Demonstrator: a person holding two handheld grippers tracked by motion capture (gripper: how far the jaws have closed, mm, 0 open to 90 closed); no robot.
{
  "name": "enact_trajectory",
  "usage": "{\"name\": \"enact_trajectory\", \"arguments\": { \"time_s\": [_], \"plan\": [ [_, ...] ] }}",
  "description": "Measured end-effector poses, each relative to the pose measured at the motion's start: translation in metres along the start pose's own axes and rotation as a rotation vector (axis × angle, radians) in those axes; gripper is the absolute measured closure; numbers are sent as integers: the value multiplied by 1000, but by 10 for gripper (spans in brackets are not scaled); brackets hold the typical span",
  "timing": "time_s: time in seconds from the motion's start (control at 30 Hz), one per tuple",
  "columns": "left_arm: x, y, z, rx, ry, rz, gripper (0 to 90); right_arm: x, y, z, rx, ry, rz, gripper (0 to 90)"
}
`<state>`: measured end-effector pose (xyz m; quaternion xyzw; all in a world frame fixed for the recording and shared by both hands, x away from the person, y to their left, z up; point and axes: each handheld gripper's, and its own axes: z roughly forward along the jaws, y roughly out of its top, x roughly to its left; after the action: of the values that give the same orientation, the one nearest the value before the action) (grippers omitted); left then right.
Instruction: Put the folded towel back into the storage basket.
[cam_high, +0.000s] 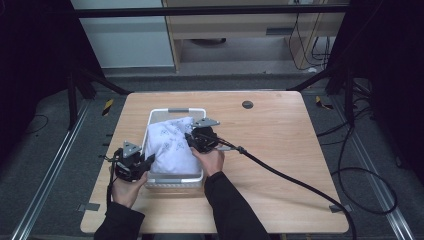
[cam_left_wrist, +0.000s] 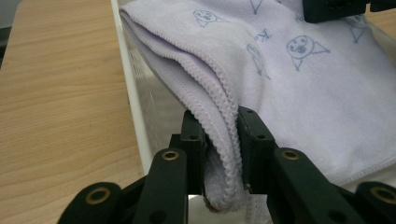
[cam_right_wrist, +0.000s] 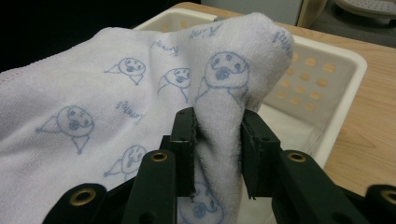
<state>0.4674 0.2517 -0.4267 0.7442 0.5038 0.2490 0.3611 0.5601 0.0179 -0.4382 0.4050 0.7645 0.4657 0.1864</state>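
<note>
Pale lilac towel (cam_high: 171, 145) sits bunched over the white basket (cam_high: 177, 111). My left gripper (cam_left_wrist: 219, 154) is clamped on its near-left hemmed edge; my right gripper (cam_right_wrist: 217, 154) pinches a raised fold on the right side. Towel spans between them, left to right.

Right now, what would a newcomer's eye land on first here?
The pale lilac printed towel bunched over the white perforated basket at the middle of the wooden table. The left gripper pinches its stitched edge at the basket's near left corner, and the right gripper pinches a raised fold on its right side.
</note>
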Motion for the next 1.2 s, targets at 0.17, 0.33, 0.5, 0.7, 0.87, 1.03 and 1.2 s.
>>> {"name": "enact_trajectory", "arguments": {
  "time_s": [0.17, 0.33, 0.5, 0.7, 0.87, 1.03, 1.2],
  "plan": [
    [1, -1, 3, 12, 16, 6, 726, 0, -3, 4, 15, -8, -8, 673],
    [2, -3, 11, 50, 65, 0, 606, -1, -5, 5, 16, -45, -48, 644],
    [-1, 1, 7, 27, 58, 6, 492, 0, -1, -1, -11, -57, -73, 639],
    [0, 4, -4, -32, 10, -19, 488, -4, 3, -10, -41, -50, -61, 627],
    [-1, 7, -14, -76, -32, -21, 485, -14, 4, -22, -49, -48, -48, 578],
    [-1, 7, -20, -92, -51, 1, 470, -25, 4, -36, -56, -39, -15, 481],
    [3, 6, -27, -115, -65, -8, 448, -39, 4, -55, -68, -35, -6, 389]
  ]
}}
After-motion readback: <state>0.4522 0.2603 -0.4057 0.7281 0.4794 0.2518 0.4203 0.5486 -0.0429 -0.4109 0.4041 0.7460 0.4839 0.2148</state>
